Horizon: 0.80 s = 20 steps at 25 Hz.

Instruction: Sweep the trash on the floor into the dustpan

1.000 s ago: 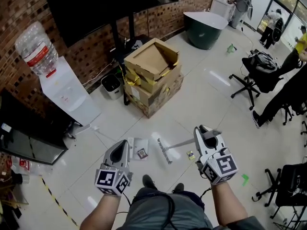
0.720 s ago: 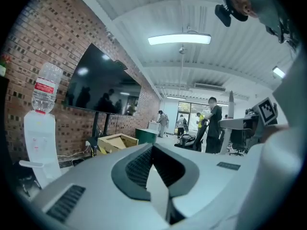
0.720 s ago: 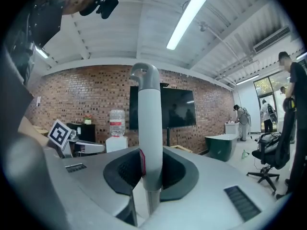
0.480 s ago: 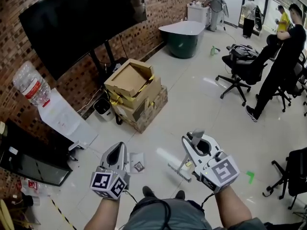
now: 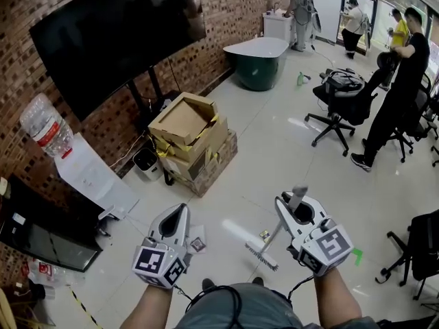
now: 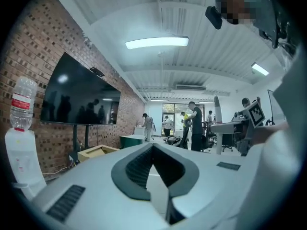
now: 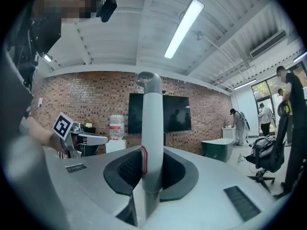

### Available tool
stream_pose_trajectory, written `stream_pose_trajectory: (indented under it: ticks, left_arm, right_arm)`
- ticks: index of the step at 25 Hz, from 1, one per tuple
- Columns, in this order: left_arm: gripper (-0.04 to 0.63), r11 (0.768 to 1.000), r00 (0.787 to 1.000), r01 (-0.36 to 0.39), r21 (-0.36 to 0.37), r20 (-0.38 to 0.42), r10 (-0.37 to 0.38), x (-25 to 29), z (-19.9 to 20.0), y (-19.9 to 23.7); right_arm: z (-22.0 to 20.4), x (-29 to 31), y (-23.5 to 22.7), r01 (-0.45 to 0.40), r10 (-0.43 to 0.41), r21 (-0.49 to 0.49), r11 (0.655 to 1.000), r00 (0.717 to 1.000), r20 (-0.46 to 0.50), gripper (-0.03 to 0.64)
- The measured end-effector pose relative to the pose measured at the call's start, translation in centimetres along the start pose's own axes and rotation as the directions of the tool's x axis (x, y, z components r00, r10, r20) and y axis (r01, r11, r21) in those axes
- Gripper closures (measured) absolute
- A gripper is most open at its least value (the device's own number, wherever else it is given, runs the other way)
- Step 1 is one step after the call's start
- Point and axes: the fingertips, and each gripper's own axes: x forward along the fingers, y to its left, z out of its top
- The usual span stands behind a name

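My right gripper (image 5: 296,208) is shut on the grey handle of a small broom (image 5: 281,228), which stands nearly upright between the jaws in the right gripper view (image 7: 148,143). Its bristle head (image 5: 262,258) hangs low over the floor, right of my feet. A small piece of trash (image 5: 263,236) lies just beyond the bristles. The white dustpan (image 5: 188,247) lies flat on the floor with a dark scrap (image 5: 197,244) on it. Beside and above the dustpan is my left gripper (image 5: 180,216), shut with nothing seen between its jaws (image 6: 152,150).
Stacked cardboard boxes (image 5: 192,139) and a small bin (image 5: 145,162) stand ahead by the brick wall. A water dispenser (image 5: 89,166) is at the left. An office chair (image 5: 336,98), another chair (image 5: 422,249) and standing people (image 5: 405,81) are on the right.
The head view has tilted up. The broom has swung from lying low to nearly upright, and its head has shifted right, away from the dustpan. The left gripper stays by the dustpan.
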Motion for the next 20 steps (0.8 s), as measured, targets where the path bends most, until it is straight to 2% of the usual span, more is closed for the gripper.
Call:
stream_pose_trajectory:
  ticks: [3, 6, 15, 20]
  left_arm:
    - [0.586, 0.999, 1.0, 0.028, 0.035, 0.001, -0.028, -1.1, 1.0, 1.2]
    - [0.586, 0.999, 1.0, 0.027, 0.02, -0.015, -0.026, -1.8, 0.4, 3.2]
    - [0.586, 1.0, 0.999, 0.023, -0.021, -0.026, -0.023, -2.1, -0.9, 6.2]
    - [0.586, 0.999, 0.999, 0.03, -0.035, -0.036, -0.032, -1.9, -0.6, 6.4]
  right_arm:
    - [0.3, 0.1, 1.1, 0.046, -0.046, 0.0, 0.999, 0.999, 0.006, 0.543]
    - [0.6, 1.1, 1.6, 0.082, -0.082, 0.001, 0.997, 0.996, 0.021, 0.544]
    - [0.6, 2.6, 2.8, 0.093, -0.094, 0.003, 0.996, 0.996, 0.011, 0.545]
    - [1.1, 3.3, 2.7, 0.107, -0.107, 0.014, 0.994, 0.994, 0.022, 0.543]
